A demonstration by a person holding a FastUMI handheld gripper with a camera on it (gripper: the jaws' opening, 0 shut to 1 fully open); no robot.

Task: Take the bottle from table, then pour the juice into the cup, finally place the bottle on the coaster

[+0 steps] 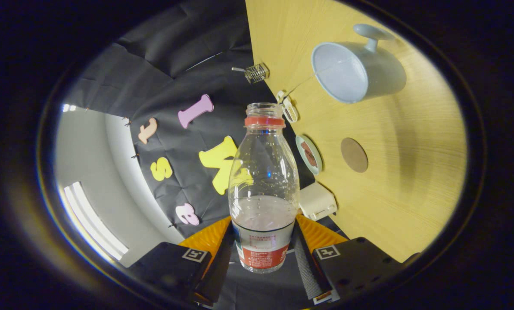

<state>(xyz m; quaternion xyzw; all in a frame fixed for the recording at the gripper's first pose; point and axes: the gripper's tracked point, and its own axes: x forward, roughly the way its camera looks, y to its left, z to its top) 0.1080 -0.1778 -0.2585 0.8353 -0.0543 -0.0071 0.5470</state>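
- Your gripper point(263, 252) pinches the bottle point(263, 185) low on its body, a finger pressed to each side of the labelled base, so the jaws are closed on it.
- The bottle is clear plastic with a red ring at the neck and no cap on its open mouth; it points to 12 o'clock from the fingers, and a little pale liquid sits in its lower part.
- The view is rolled, so the wooden table point(412, 189) stands like a wall from 1 to 4 o'clock of the bottle.
- At 1 o'clock of the bottle's mouth, well apart from it, is the pale blue cup point(356, 71), its opening facing you and its handle on the far side.
- The round brown coaster point(354, 155) lies bare on the wood at 3 o'clock of the bottle's shoulder, apart from it.
- Between coaster and bottle, a small green dish point(308, 154) sits at the table's edge; a white box point(318, 201) rests just beside the bottle at 4 o'clock.
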